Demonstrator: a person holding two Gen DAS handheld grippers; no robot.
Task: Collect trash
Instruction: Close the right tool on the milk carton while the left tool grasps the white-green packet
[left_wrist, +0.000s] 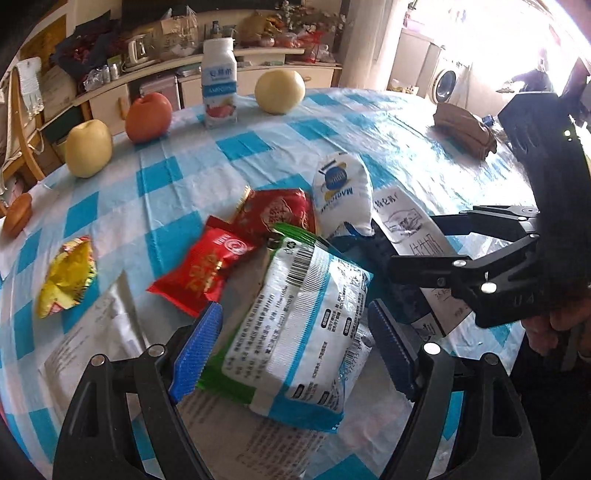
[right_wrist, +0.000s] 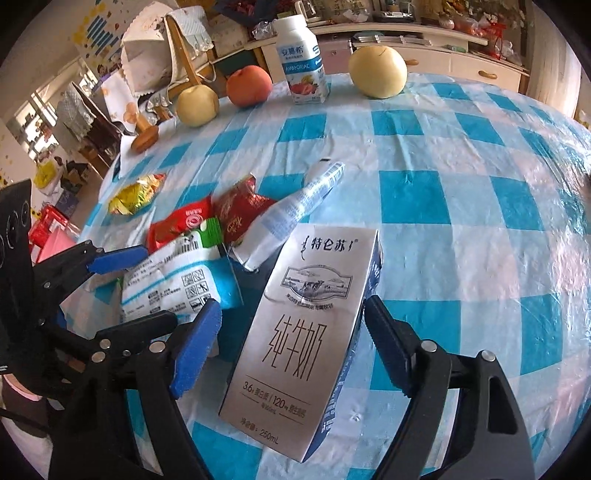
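Observation:
My left gripper (left_wrist: 295, 350) is open around a white, blue and green snack wrapper (left_wrist: 299, 332), which lies between its blue pads without clear contact. My right gripper (right_wrist: 291, 347) is open around a silver milk carton (right_wrist: 303, 332) lying flat. The carton also shows in the left wrist view (left_wrist: 410, 229), and the wrapper in the right wrist view (right_wrist: 173, 277). Two red wrappers (left_wrist: 203, 273) (left_wrist: 277, 210), a white pouch (left_wrist: 341, 192) and a yellow wrapper (left_wrist: 68, 277) lie on the blue checked tablecloth (left_wrist: 184, 155).
At the table's far edge stand a yoghurt bottle (left_wrist: 219, 85), a red apple (left_wrist: 147, 116) and two yellow pears (left_wrist: 88, 147) (left_wrist: 279, 91). A brown cloth (left_wrist: 465, 129) lies far right. A small wooden piece (left_wrist: 16, 218) sits at the left edge.

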